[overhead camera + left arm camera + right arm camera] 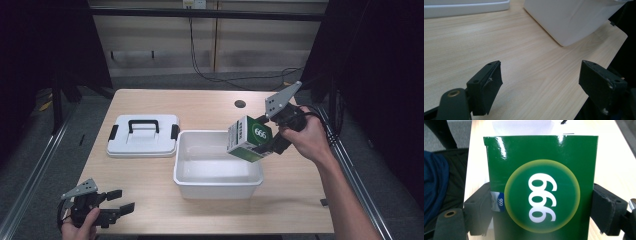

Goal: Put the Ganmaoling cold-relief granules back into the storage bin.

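A green and white box (249, 139) marked "999" hangs tilted over the right side of the white bin (218, 179), with my right gripper (267, 136) shut on it. In the right gripper view the green box (541, 185) is clamped between the two black jaws. My left gripper (120, 201) rests low at the table's front left corner, open, nothing between its jaws. In the left gripper view the left gripper (540, 82) spans bare wood, and the bin's outer wall (571, 17) stands ahead of it.
A white lid with a black handle (143, 135) lies flat to the left of the bin. A round cable hole (240, 104) sits in the wooden tabletop (165, 210) at the back. Dark frame posts flank the table.
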Demonstrator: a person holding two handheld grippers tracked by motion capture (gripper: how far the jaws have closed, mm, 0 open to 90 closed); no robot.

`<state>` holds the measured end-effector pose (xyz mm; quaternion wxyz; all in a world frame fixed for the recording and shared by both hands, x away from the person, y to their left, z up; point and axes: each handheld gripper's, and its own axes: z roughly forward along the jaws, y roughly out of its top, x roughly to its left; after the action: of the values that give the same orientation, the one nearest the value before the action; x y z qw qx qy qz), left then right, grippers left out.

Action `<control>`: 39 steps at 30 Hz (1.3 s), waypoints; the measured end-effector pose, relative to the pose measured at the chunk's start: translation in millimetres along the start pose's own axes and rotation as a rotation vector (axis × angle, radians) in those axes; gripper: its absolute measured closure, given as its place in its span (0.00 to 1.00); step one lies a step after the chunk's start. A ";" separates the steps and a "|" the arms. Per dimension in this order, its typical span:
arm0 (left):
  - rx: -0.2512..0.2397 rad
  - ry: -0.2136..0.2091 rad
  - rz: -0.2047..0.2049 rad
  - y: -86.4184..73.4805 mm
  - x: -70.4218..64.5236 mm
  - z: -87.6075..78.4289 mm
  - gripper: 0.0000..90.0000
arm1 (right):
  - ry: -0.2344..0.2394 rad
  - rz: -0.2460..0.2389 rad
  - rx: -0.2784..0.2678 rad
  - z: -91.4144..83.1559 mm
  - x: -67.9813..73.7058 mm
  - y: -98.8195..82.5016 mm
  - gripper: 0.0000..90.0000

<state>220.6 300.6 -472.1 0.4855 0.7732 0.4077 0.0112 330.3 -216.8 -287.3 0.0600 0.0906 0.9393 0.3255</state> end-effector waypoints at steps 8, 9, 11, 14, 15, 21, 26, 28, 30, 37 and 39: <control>0.002 -0.003 -0.002 0.0 -0.2 0.6 0.21 | 0.012 -0.026 0.093 14.8 -1.0 8.2 0.18; 0.003 -0.001 -0.001 0.1 -0.2 0.7 0.21 | 0.013 -0.030 0.100 16.4 -1.6 9.2 0.18; 0.002 -0.003 -0.002 0.0 -0.3 0.8 0.21 | 0.019 -0.028 0.114 19.4 -2.4 10.8 0.18; 0.002 -0.003 -0.002 -0.1 0.0 0.4 0.21 | 0.037 -0.025 0.153 29.3 -2.8 13.4 0.18; 0.002 -0.003 -0.002 -0.1 0.0 0.4 0.21 | 0.037 -0.025 0.153 29.3 -2.8 13.4 0.18; 0.003 -0.003 -0.002 -0.1 0.1 0.6 0.21 | 0.053 -0.029 0.219 45.9 -4.5 18.3 0.18; 0.003 -0.002 -0.001 -0.2 0.0 0.3 0.21 | 0.058 -0.036 0.275 56.6 -6.5 20.3 0.18; 0.002 0.001 -0.004 -0.3 0.0 0.2 0.21 | 0.063 -0.047 0.301 62.0 -6.3 20.6 0.18; 0.001 0.003 -0.005 -0.4 -0.1 0.0 0.21 | 0.059 -0.047 0.330 66.6 -6.4 20.4 0.18; 0.002 0.002 -0.005 -0.4 0.4 0.2 0.21 | 0.070 -0.059 0.373 78.9 -8.6 19.9 0.18; 0.001 0.002 -0.003 -0.4 0.3 0.0 0.21 | 0.073 -0.058 0.390 82.1 -8.2 20.0 0.18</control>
<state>220.6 300.8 -472.5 0.4847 0.7728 0.4096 0.0112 355.1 -153.7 -338.5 0.0168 0.0616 0.9883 0.1387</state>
